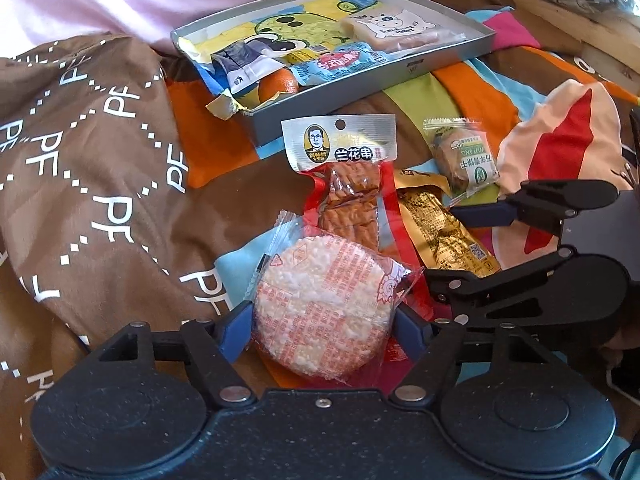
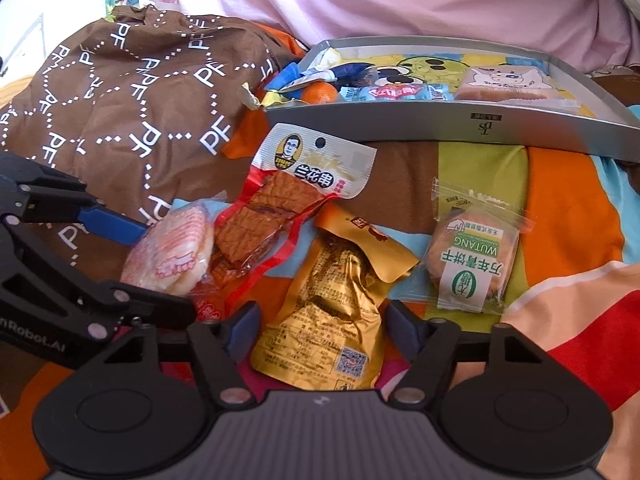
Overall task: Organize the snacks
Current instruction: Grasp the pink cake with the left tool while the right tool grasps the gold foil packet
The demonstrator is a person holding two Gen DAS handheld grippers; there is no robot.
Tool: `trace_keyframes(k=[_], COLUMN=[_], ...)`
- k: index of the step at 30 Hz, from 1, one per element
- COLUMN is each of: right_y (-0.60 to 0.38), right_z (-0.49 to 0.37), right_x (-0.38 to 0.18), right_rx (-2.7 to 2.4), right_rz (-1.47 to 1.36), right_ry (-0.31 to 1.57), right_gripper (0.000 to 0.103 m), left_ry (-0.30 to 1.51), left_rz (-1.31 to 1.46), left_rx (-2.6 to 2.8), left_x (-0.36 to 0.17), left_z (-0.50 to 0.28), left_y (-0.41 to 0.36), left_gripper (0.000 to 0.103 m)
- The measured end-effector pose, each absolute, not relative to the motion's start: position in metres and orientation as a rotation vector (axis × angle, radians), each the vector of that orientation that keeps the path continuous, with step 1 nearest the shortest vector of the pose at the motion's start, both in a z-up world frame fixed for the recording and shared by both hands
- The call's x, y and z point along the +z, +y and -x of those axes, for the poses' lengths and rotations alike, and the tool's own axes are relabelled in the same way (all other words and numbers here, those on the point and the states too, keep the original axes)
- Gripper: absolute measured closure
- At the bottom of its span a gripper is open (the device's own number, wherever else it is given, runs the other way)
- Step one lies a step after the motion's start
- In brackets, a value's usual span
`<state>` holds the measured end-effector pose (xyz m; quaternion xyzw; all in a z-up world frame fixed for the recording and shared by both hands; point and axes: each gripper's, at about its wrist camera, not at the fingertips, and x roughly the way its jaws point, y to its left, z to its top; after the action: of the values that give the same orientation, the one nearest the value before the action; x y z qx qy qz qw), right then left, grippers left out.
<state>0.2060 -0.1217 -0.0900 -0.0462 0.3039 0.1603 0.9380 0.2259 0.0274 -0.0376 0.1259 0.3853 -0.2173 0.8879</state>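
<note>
Four snack packets lie on the bedspread before the tray, which holds more.

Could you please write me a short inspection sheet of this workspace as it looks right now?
Surface: colourful blanket, rumpled.
Job's things: grey tray holding an orange and packets; rice cracker, red packet, gold packet and biscuit lie outside it.
Clutter: brown cloth.
Grippers: left gripper straddles the rice cracker; right gripper straddles the gold packet; contact unclear for both.
Cables: nothing seen.
Surroundings: pink fabric behind the tray.
</note>
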Motion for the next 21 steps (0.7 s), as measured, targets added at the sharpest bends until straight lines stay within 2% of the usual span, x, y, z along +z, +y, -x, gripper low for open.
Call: trace_keyframes(k=[11, 21], right_y=[-0.142, -0.152], right_z=[-0.179, -0.152], right_x=[-0.083, -0.081], right_rx=[0.408, 0.417], right_rz=[0.094, 0.066], right_ry=[0.693, 0.682], right_gripper=[0.055, 0.056], left_ry=[0.859, 0.866], left_rz=[-0.181, -0.154], left_rx=[-0.482, -0.509], left_x=[-0.039, -0.042], left_z=[-0.201, -0.173], left_y=[0.017, 0.012], left_gripper=[0.029, 0.028])
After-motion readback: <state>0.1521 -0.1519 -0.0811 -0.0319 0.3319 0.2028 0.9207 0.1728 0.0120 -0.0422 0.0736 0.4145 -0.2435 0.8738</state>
